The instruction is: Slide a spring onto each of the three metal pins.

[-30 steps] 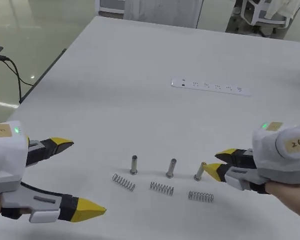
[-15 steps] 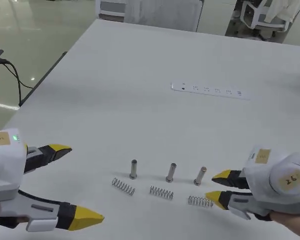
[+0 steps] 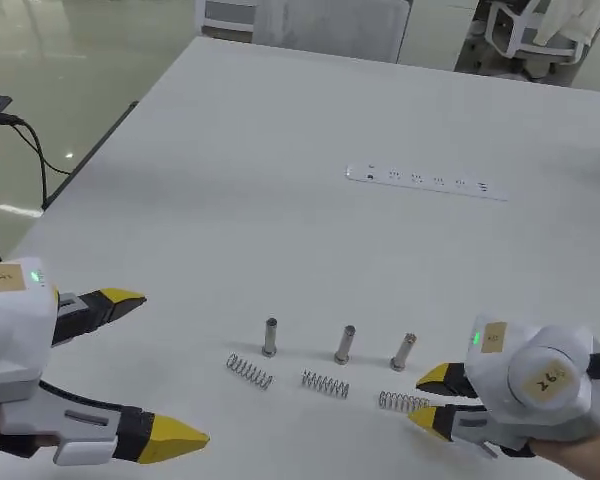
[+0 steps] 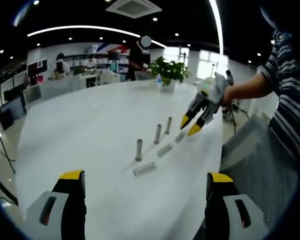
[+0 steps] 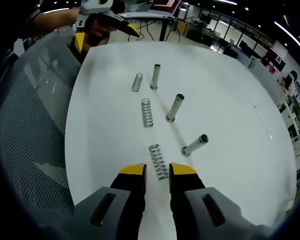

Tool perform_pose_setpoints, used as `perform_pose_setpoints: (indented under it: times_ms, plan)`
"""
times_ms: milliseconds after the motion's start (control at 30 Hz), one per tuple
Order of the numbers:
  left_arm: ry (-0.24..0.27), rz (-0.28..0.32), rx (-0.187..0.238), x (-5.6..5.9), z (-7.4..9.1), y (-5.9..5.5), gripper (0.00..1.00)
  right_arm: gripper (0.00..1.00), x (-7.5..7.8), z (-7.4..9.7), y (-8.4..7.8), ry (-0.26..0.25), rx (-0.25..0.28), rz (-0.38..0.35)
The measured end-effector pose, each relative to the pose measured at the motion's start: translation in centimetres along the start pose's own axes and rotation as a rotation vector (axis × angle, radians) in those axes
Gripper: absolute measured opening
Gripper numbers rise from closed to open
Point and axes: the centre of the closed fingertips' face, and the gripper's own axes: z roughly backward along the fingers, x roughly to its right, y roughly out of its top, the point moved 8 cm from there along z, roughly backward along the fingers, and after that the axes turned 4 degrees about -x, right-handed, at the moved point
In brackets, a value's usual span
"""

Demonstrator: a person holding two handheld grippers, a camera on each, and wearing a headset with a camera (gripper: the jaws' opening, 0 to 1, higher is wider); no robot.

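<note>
Three metal pins stand on end in a row on the white worktop (image 3: 280, 150), near the person's edge: the left pin (image 3: 270, 337), the middle pin (image 3: 346, 343) and the right pin (image 3: 404, 351), each apart from the next. None carries a spring. Just nearer than each pin a spring lies flat on the worktop: the left spring (image 3: 248, 371), the middle spring (image 3: 325, 383) and the right spring (image 3: 400, 402), none touching its pin. The right gripper (image 3: 430, 398) is low at the right end of the row, its yellow-tipped fingers (image 3: 435, 377) pointing left. They are narrowly apart, with the right end of the right spring lying in the gap between them. In the right gripper view the same spring (image 5: 158, 157) runs away from the gap between the tips, with a sliver of worktop showing on either side of it, so the fingers do not look pressed onto it. The left gripper (image 3: 155, 367) hangs over the near left part of the worktop, well apart from the pins and springs, its fingers (image 3: 175, 433) spread wide and holding nothing. A white power strip (image 3: 425, 181) lies farther back on the worktop, well beyond the pins. A black cable (image 3: 30, 150) runs across the floor off the left edge.
</note>
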Motion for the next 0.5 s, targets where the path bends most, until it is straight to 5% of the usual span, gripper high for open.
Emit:
perform_pose_setpoints:
  times_ms: [500]
  plan:
    - [0.002,0.003,-0.013,0.2,0.3,-0.6,0.98,0.12,0.5,-1.2,-0.3,0.049,-0.049,0.024]
